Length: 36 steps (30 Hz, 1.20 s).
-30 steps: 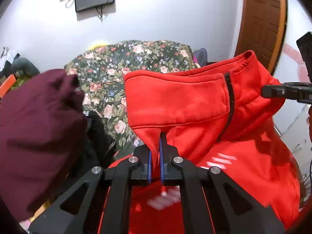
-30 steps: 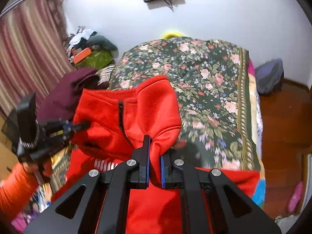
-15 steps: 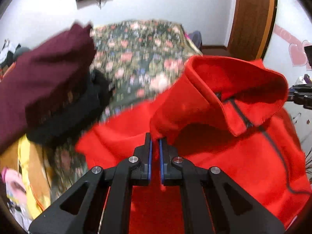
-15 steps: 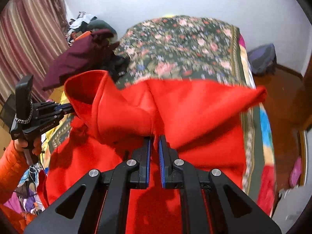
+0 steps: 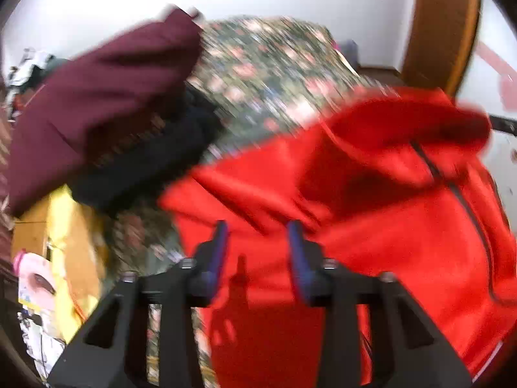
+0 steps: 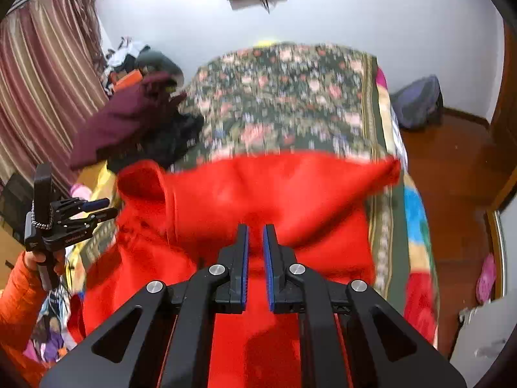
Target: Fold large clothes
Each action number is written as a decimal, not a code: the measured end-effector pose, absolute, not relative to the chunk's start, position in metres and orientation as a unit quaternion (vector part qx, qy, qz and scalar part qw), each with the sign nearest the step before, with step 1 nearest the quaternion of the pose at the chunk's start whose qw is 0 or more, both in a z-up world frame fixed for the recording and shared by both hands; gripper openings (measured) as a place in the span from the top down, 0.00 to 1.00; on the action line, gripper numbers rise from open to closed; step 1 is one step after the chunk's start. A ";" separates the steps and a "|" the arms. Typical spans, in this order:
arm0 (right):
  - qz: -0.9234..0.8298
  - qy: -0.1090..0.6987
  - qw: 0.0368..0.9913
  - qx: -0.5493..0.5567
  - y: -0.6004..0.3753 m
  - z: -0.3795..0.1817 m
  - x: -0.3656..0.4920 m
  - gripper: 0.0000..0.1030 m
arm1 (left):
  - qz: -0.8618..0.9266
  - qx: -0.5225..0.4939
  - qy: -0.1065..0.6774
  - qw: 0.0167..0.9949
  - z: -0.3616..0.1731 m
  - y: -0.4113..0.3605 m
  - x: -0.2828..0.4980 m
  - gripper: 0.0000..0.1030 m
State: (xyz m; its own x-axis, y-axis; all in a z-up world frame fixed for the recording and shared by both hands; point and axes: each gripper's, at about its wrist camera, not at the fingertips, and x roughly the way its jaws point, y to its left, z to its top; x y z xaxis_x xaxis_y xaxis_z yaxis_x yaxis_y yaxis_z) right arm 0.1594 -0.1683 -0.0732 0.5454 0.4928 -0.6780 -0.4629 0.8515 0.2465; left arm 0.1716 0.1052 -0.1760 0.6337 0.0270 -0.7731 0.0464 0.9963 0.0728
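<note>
A large red fleece jacket [image 5: 371,213] with a dark zip lies spread on the near end of the floral bed, its collar bunched at the far side. My left gripper [image 5: 257,236] hovers over its left part with jaws wide open and empty. It also shows in the right wrist view [image 6: 97,208], open, at the jacket's left edge. In the right wrist view the jacket [image 6: 274,200] fills the near bed. My right gripper [image 6: 255,242] sits just above it, jaws parted a little, with no cloth between them.
A floral bedspread [image 6: 284,97] covers the bed beyond the jacket. A maroon garment [image 5: 97,103] and a black one [image 5: 145,161] are piled at the left. Yellow cloth [image 5: 71,236] hangs at the bed's left edge. A wooden floor [image 6: 452,168] and a purple bag [image 6: 416,103] lie right.
Both grippers have let go of the red jacket; it has dropped flat on the bed. The left jaws have opened wide, the right ones slightly.
</note>
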 end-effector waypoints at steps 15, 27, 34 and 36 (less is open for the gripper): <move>0.298 0.454 0.839 -0.003 -0.110 -0.124 0.203 0.58 | -0.058 -0.079 0.463 0.881 -0.193 0.104 0.270 0.39; 0.279 0.449 0.849 -0.007 -0.148 -0.137 0.149 0.45 | -0.065 0.032 0.465 0.882 -0.235 0.055 0.198 0.30; 0.254 0.441 0.861 0.009 -0.168 -0.118 0.161 0.45 | -0.043 0.039 0.459 0.887 -0.210 0.073 0.188 0.29; 0.232 0.426 0.874 0.025 -0.183 -0.109 0.167 0.45 | -0.010 0.026 0.454 0.891 -0.201 0.089 0.192 0.26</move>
